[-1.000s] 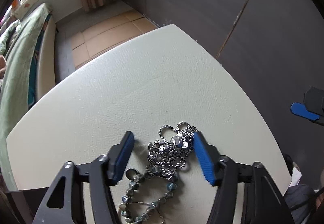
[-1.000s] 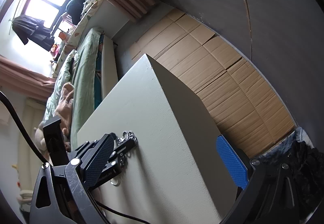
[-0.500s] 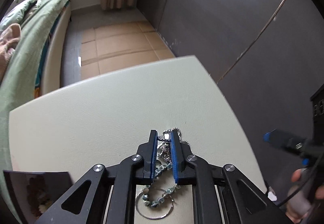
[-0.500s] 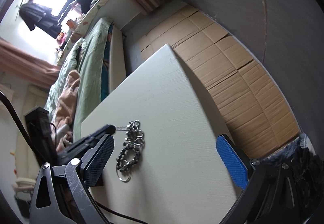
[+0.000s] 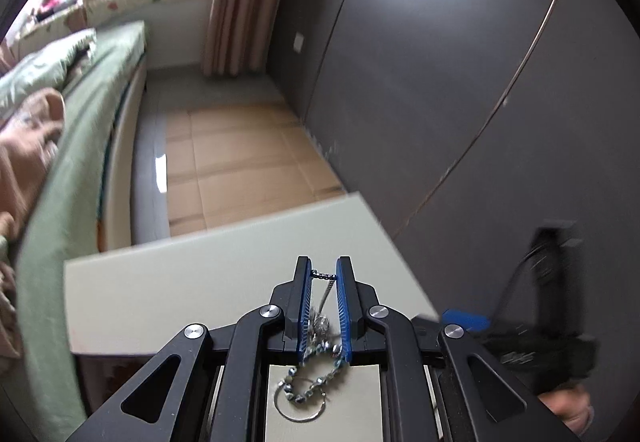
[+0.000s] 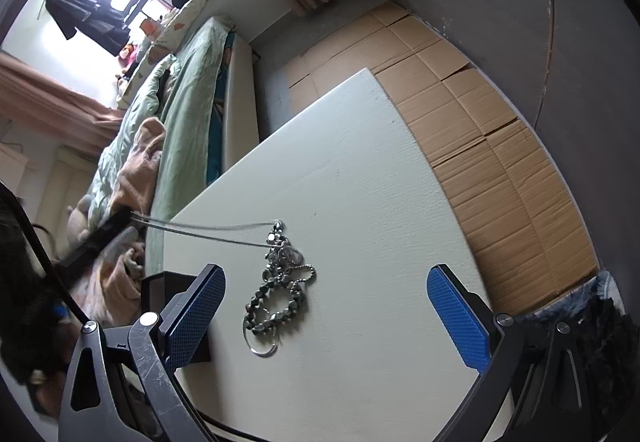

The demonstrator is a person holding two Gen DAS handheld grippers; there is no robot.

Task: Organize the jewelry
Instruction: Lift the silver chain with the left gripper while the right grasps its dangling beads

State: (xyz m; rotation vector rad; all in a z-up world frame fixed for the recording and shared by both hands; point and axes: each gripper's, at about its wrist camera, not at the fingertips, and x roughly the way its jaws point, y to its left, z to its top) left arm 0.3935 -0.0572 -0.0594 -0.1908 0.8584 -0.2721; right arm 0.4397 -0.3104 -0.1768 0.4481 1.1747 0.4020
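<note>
Your left tool stands nearly closed, its blue pads pinching a thin chain near the tips; a short beaded run of it crosses the narrow gap between them. In the right wrist view that chain stretches taut in two strands from the left tool, which sits off the surface's left edge, blurred, to the jewelry pile.

The pile lies on the white surface, toward its left edge and nearer the close end. It consists of tangled bead strands, chain and a thin metal ring at the near end. The left wrist view shows the same beads and ring below the tool's fingers, resting on the surface.

Your right tool is spread wide and grips nothing; the pile lies between its pads, closer to the left one. A dark box stands at the surface's left edge, just behind that pad.
</note>
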